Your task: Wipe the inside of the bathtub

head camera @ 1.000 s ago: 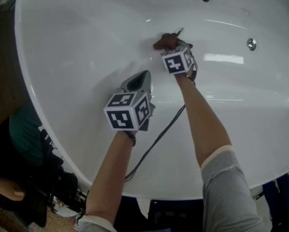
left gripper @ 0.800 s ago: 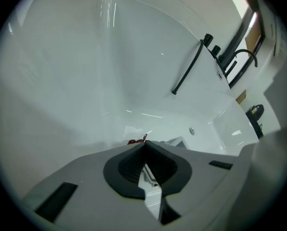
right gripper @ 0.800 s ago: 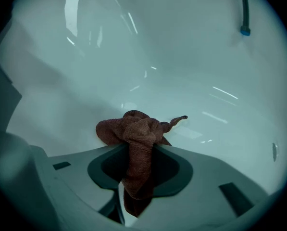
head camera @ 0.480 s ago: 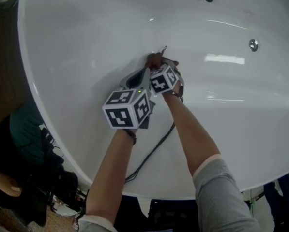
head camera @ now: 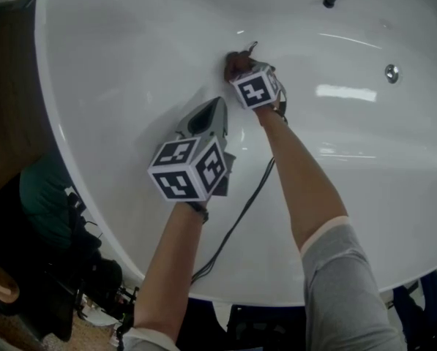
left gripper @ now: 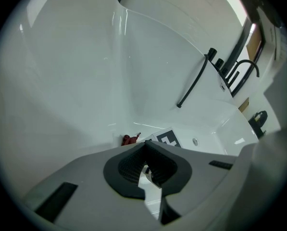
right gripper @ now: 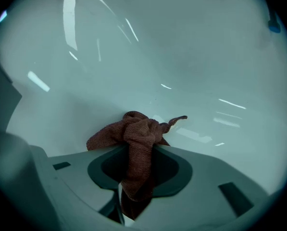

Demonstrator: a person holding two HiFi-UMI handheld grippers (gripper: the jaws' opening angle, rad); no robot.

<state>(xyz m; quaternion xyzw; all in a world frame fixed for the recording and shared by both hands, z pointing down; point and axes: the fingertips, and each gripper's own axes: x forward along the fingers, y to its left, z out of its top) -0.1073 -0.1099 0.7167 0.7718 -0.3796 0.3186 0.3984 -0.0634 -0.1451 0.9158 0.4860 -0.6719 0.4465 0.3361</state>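
White bathtub (head camera: 116,64) interior, brown cloth (right gripper: 136,134) pressed against its sloped wall.
The right gripper (head camera: 240,66) clamps the bunched cloth, which spills past its tips onto the enamel. The left gripper (head camera: 217,110) hangs just beside it, nearer the rim, jaws together on nothing. A black cable (head camera: 240,218) trails between the arms; the drain (head camera: 391,72) sits well apart.

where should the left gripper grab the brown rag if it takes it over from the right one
Probably the bunched lump of the brown rag that sticks out past the right gripper, whose jaws are shut on its lower part. The left gripper is shut, so open it first. Come in sideways along the bathtub wall, not head-on, since the wall lies close behind the rag.
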